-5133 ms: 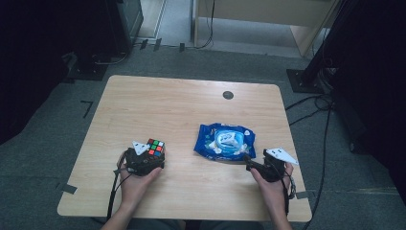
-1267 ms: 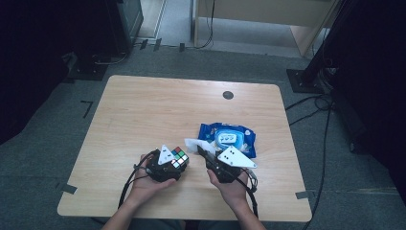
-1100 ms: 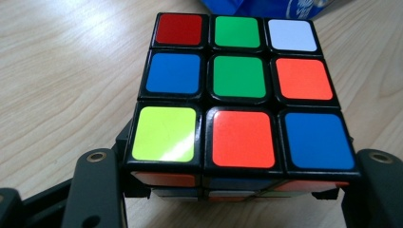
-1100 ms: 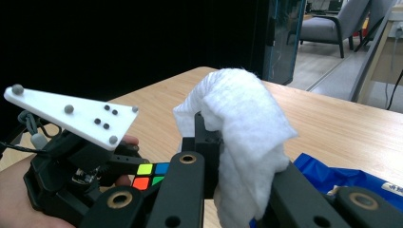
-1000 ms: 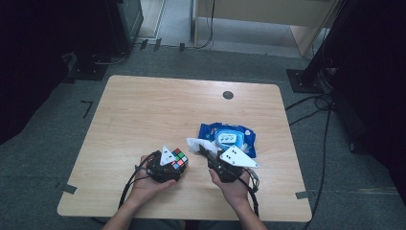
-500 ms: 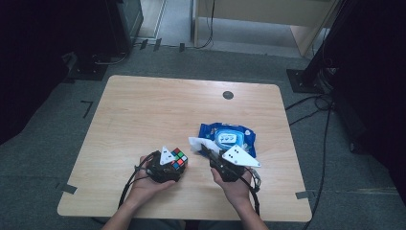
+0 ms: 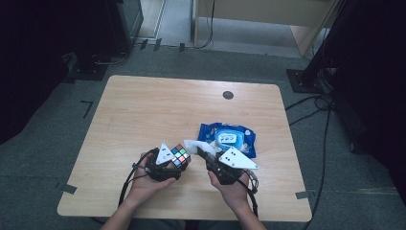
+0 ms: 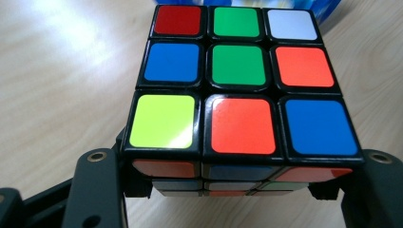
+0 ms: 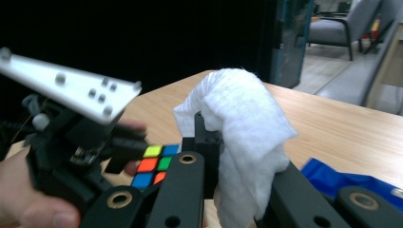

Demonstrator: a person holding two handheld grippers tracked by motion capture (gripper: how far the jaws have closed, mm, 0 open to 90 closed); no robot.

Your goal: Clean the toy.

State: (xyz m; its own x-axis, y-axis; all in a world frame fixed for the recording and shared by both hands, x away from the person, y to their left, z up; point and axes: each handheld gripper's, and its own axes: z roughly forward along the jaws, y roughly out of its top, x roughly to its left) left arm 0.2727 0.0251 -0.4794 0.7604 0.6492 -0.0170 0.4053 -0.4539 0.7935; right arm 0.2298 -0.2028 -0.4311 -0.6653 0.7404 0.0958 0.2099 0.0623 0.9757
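Change, L side: your left gripper [image 7: 178, 160] w/ the cube [image 7: 180, 155] now sits right beside the wipe, vs. far L of the pack a few sec back; its jaws have just been closing, w/ the cube between them.
Change, R side: your right gripper [image 7: 203, 152] has come in from the table's R edge to the middle and now carries a white wipe [image 7: 192, 144]; no visible shift over the last sec.
Meaning: judged, the wipe's been drawn and cube and cloth are brought together, so wiping the cube looks like the step in hand. Contact not confirmed; from the high view they read as just beside each other.
L grip state: clenched on the cube [image 8: 237, 80], jaws pressing its two lower side faces.
R grip state: clamped on the wipe [image 9: 242, 137], cloth draped over the jaw tips.
Cube location: held at the table's [image 7: 143, 110] near edge, centre-left; lifted or resting, can't tell.
Cube look: scrambled; top face shows red, green, white / blue, green, orange / yellow, orange, blue. Stickers glossy, black frame.
Wipe look: crumpled, soft, hanging loose.
Pack [image 7: 229, 138]: blue, lying flat beyond your right hand [image 7: 234, 189].
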